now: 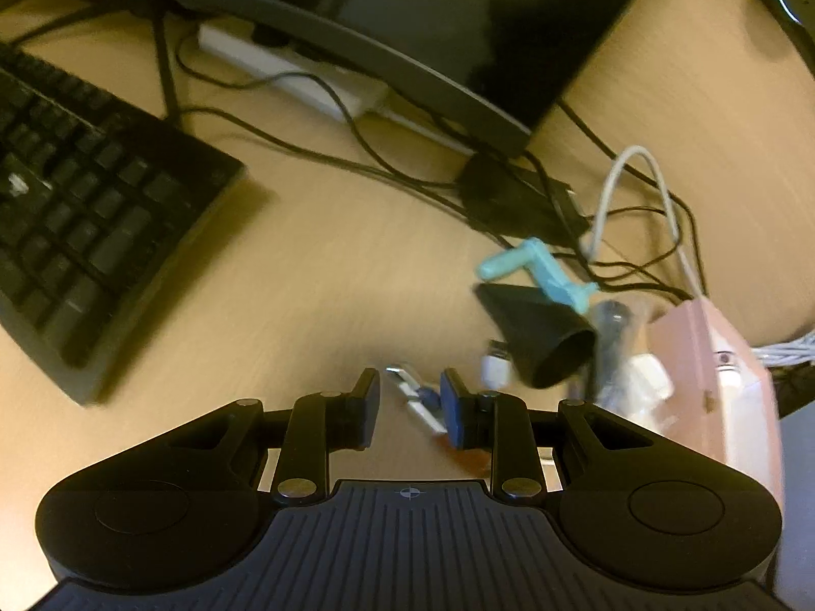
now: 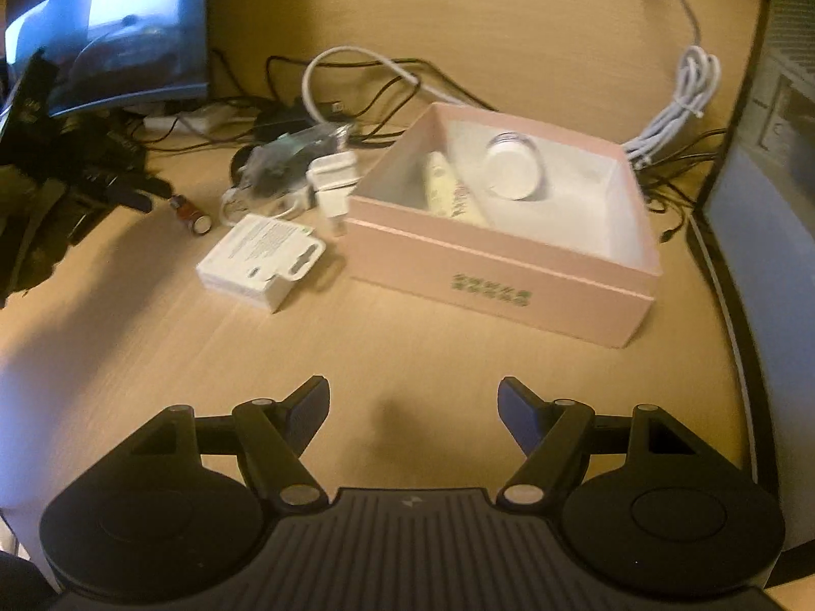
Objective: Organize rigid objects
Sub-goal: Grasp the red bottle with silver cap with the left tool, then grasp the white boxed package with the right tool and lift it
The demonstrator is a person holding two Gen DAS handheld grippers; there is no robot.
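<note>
So the left gripper (image 1: pixel 410 397), jaws part open and empty, has a small silver-and-white USB stick (image 1: pixel 413 397) lying slantwise between its fingertips; the wide-open right gripper (image 2: pixel 411 410) sits well back from the pink cardboard box (image 2: pixel 501 275).

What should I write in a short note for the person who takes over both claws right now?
Left claw: open, empty, low over the desk, with a small white and blue stick lying between its fingers, not gripped.
Right claw: wide open, empty, facing the pink box.
Done: a white jar and a cream tube lie in the box.
Left: the flat white package, white plug, small brown cylinder and clear bag beside the box; further left, the black cone and teal crank.
</note>
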